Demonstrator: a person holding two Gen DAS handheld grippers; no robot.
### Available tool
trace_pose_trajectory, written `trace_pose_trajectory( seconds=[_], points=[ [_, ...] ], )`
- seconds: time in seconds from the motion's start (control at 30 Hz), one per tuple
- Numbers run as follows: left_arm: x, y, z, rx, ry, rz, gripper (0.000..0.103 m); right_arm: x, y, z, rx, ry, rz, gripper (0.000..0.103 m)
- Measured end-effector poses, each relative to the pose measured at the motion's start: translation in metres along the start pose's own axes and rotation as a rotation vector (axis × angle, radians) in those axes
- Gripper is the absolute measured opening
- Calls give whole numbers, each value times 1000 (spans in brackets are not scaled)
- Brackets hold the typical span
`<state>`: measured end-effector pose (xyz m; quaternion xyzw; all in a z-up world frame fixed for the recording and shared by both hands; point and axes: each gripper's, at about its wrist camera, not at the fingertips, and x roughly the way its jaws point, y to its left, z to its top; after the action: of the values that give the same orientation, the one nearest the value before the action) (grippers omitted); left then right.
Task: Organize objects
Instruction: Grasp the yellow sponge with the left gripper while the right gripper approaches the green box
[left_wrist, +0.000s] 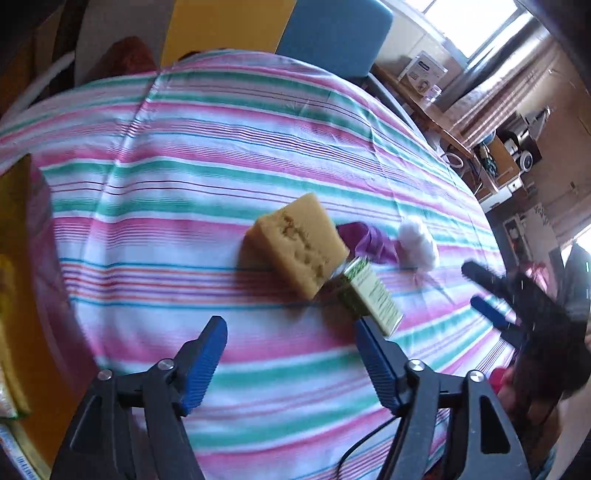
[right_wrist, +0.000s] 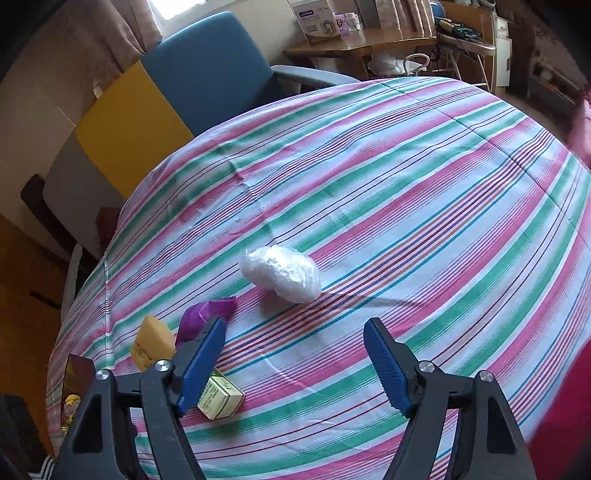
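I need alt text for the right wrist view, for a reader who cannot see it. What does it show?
The open right gripper hangs over a striped tablecloth, empty, with a white crumpled plastic bundle ahead of it. To its left lie a purple wrapper, a yellow sponge block and a small green-and-white box.

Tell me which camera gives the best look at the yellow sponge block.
The left wrist view. There the yellow sponge block lies near the centre, whole, its pitted top face visible, only slightly blurred. In the right wrist view the block is small, near the left edge, its lower part hidden behind the right claw.
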<state>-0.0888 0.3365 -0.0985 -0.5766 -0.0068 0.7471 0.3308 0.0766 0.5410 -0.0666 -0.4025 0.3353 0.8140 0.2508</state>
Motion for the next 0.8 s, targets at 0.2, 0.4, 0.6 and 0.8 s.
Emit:
trace_pose_trajectory(
  seconds=[0.2,0.4,0.6,0.8],
  points=[
    [36,-3,37,-118,24,-8,82,5,2,0,-10,22,16,79],
    [62,-4,57,-167,31,40,80,8,5,-1,-24,33,31,79],
    [51,10,47,-133,14,13,59,8,24,-6,-115,23,83,79],
    [23,9,24,-41,-17,15,57,14,55,-23,-299,42,90,77]
  ],
)
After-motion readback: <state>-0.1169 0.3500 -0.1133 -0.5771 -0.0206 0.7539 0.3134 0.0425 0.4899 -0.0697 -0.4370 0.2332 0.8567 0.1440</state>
